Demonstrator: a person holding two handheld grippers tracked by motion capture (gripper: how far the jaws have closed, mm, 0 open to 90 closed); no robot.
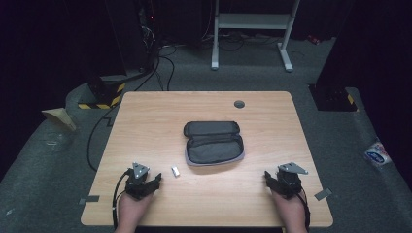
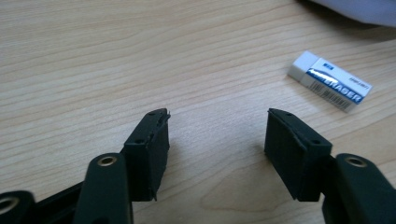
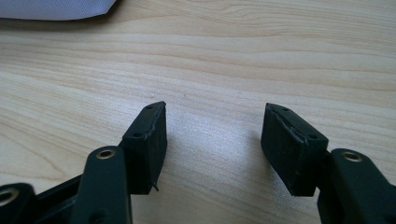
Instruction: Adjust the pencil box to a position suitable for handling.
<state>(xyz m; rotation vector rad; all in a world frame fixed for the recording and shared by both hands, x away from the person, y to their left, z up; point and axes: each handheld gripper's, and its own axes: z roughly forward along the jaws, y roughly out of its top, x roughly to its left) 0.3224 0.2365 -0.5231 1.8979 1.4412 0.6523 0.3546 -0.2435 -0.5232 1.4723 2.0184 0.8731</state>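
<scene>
A light wooden table (image 1: 145, 121) with rounded corners and a grey cable grommet (image 1: 239, 104) near its far edge, at about 12 o'clock, carries the things. An open dark pencil case (image 1: 214, 143) lies flat near the centre, its lid toward 12 o'clock. A small white eraser (image 1: 175, 171) in a blue-printed sleeve lies on the bare wood at about 8 o'clock from the case, near it but apart.
</scene>
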